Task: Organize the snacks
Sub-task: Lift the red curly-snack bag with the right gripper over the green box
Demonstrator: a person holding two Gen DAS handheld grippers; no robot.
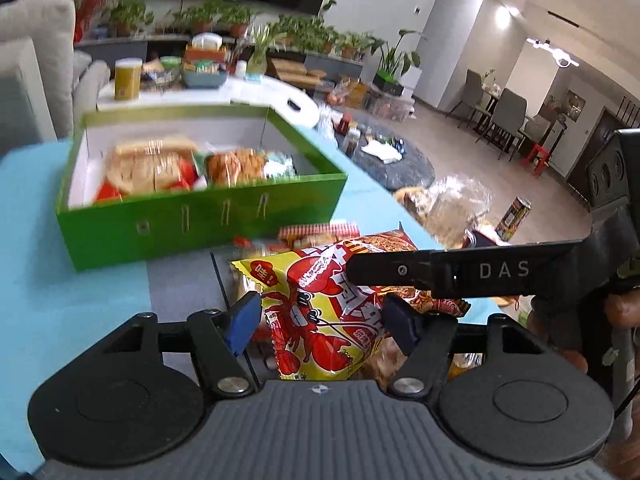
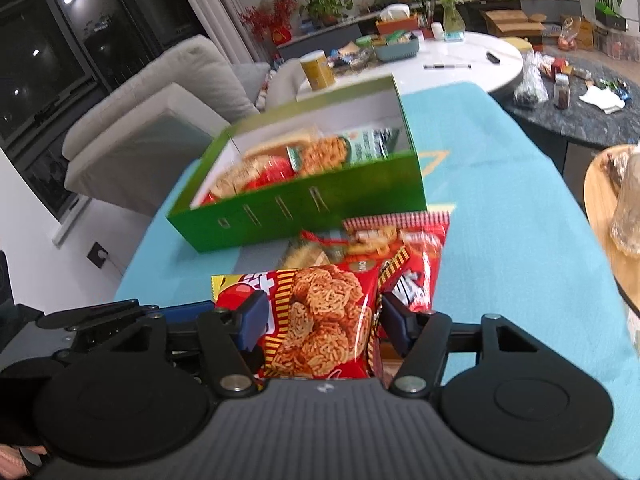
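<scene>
The left gripper (image 1: pixel 320 322) has its blue pads partway closed on the sides of a yellow crayfish snack bag (image 1: pixel 316 316), which bulges between them and looks pinched. The right gripper (image 2: pixel 320 320) is likewise partway closed, its pads pressing the flanks of a red noodle snack bag (image 2: pixel 320 320). In the left wrist view the right gripper's black finger crosses just above the yellow bag, so the two tools work close together and the two bags may overlap.

Just beyond the right gripper lie more red packets (image 2: pixel 404 248), touching one another on the blue cloth (image 2: pixel 500 200). Further ahead and a little left of both grippers stands the open green box (image 1: pixel 192 220), already partly filled with packets; there is free space along its white inner wall at the near left.

Risks, as I judge them: the slick, air-filled bags could slide out of a side pinch while being lifted; squeezing harder could crush the brittle noodles or burst a seam; the crossing fingers could knock each other or drag the neighbour's bag; and a bag could catch the box's near wall on the way in
</scene>
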